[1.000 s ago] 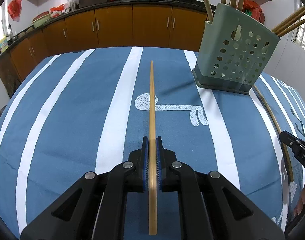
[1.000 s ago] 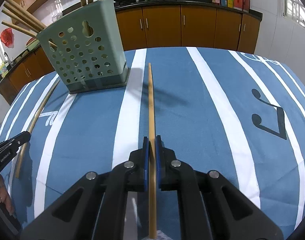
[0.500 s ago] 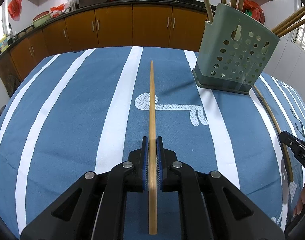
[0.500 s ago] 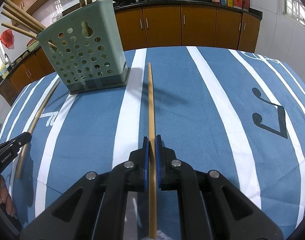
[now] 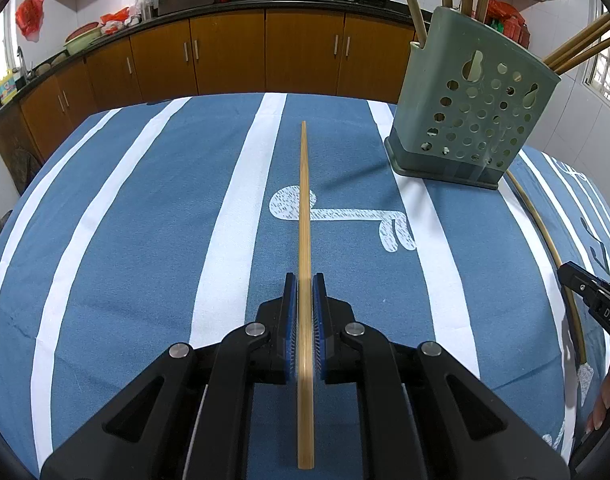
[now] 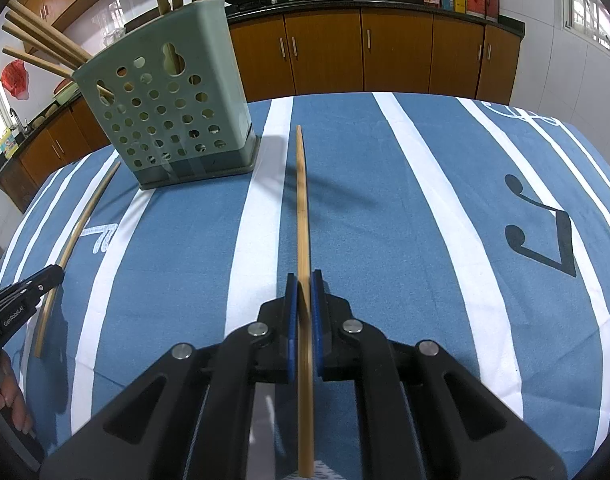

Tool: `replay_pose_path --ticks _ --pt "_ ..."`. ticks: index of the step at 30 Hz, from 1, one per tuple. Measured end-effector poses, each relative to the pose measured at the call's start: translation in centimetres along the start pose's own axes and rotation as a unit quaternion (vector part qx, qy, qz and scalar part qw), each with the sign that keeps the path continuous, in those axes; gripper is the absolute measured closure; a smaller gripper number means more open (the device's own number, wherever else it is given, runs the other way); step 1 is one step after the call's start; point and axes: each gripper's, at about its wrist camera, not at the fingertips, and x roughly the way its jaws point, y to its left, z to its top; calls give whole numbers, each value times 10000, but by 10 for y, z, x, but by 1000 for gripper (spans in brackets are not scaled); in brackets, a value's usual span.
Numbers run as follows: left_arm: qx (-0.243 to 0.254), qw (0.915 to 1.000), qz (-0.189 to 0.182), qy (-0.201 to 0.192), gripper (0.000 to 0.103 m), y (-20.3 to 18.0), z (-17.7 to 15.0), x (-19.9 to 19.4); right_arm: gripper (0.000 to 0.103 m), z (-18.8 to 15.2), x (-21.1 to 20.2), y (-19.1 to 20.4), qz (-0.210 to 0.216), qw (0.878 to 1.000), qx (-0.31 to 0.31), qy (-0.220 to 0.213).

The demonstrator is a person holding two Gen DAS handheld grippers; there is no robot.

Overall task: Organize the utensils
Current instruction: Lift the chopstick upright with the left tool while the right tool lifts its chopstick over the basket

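My left hand-held gripper (image 5: 303, 300) is clamped on a chopstick (image 5: 303, 208), blue pads tight against it, long end sticking forward over the table (image 5: 125, 220). My right hand-held gripper (image 6: 301, 300) is the same: closed on a second chopstick (image 6: 301, 208), tip pointing toward the far edge.

Risk one: both sticks are held near their back third, so most of the length is cantilevered. Any quick swing could make them pivot in the pads or slip out.

A third chopstick (image 6: 75, 236) lies loose on the cloth between the two grippers, running from near my hands up toward the green holder (image 5: 469, 112). I could knock it off the table edge when I move either hand across.

The holder stands farther out, upright, already stuffed with chopsticks (image 6: 41, 44) leaning out at angles. Judgement: the long tips could hit the rim or those leaning sticks on the way in, miss the opening, or catch in a side hole. The holder looks light; a push from the side might tip or slide it. Both hands going in together could also cross sticks.
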Motion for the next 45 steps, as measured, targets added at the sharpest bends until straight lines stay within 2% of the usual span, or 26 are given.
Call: replay_pose_path --ticks 9,20,24,31,38,45 --pt "17 10000 19 0 93 -1 0 0 95 0 -1 0 -18 10000 -16 2" --pt "301 9995 131 34 96 -7 -5 -4 95 -5 -4 4 -49 9999 -152 -10" --pt "174 9998 18 66 96 3 -4 -14 95 -4 -23 4 45 9996 -158 -248" --pt "72 9987 -204 -468 96 15 13 -59 95 17 -74 -1 135 9949 -47 -999" --pt "-87 9916 -564 -1160 96 22 41 -109 95 40 -125 -3 275 9832 -4 -1805" --pt "-141 9860 -764 -1474 96 22 57 -129 95 50 -140 -2 321 9786 -22 -2033"
